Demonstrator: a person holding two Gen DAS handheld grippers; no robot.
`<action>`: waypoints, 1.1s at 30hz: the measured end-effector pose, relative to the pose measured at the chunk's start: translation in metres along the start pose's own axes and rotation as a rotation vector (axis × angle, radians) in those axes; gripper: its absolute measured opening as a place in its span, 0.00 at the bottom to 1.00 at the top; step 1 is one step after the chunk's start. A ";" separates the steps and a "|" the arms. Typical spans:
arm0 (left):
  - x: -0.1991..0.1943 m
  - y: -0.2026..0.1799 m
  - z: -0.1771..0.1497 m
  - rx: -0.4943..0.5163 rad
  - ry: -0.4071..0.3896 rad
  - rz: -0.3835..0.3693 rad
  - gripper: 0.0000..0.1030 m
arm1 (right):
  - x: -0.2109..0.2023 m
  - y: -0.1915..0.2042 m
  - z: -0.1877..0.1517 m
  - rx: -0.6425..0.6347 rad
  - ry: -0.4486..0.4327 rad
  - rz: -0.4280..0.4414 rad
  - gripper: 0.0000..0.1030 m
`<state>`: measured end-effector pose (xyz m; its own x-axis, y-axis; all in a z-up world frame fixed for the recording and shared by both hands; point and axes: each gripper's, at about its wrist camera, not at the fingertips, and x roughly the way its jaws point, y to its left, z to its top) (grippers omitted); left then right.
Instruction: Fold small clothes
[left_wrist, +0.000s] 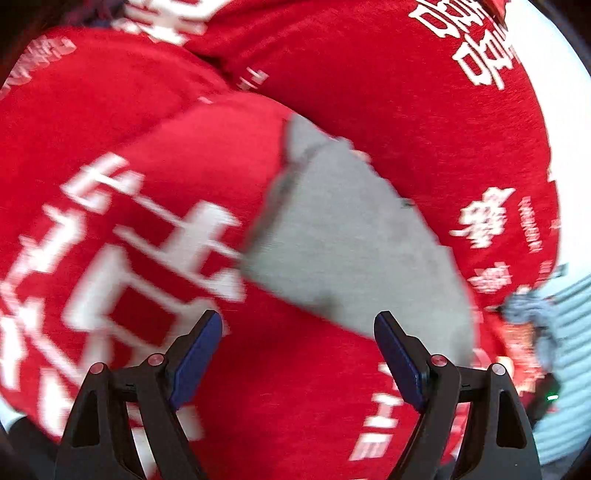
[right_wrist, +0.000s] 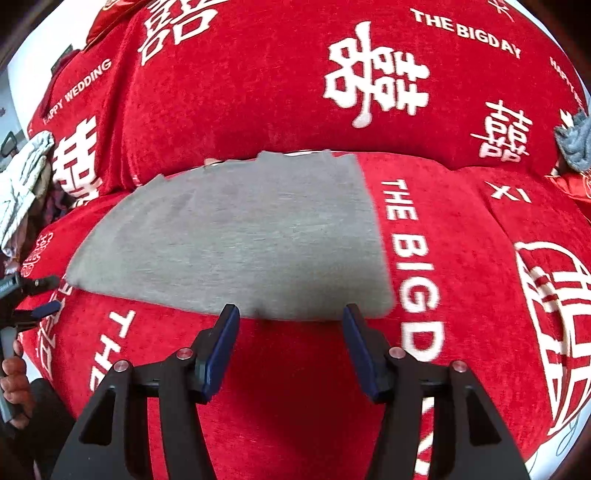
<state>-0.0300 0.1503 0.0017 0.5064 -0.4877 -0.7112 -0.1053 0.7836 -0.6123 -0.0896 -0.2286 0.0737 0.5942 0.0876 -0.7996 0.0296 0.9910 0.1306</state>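
Folding looks partly done: the grey garment (right_wrist: 236, 236) lies flat as a neat folded shape on the red cover (right_wrist: 258, 92) with white lettering. The right gripper (right_wrist: 291, 314) hangs just at its near edge with jaws apart and nothing between them. The left gripper (left_wrist: 297, 325) is also spread wide and empty, above the cover near the garment's corner. I judge the next move needs both claws to come down on the near edge, pinch it, and carry it over evenly.
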 end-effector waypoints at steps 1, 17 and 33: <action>0.007 -0.004 0.003 -0.011 -0.004 -0.025 0.83 | 0.001 0.005 0.001 -0.008 0.003 0.008 0.60; 0.052 -0.003 0.034 -0.007 -0.069 -0.126 0.19 | 0.056 0.095 0.101 -0.153 0.112 0.097 0.63; 0.042 -0.007 0.034 0.066 -0.098 -0.044 0.19 | 0.263 0.289 0.184 -0.144 0.512 0.130 0.75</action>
<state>0.0214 0.1375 -0.0126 0.5910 -0.4846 -0.6449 -0.0266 0.7873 -0.6160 0.2227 0.0618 0.0093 0.1172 0.2125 -0.9701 -0.1497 0.9695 0.1942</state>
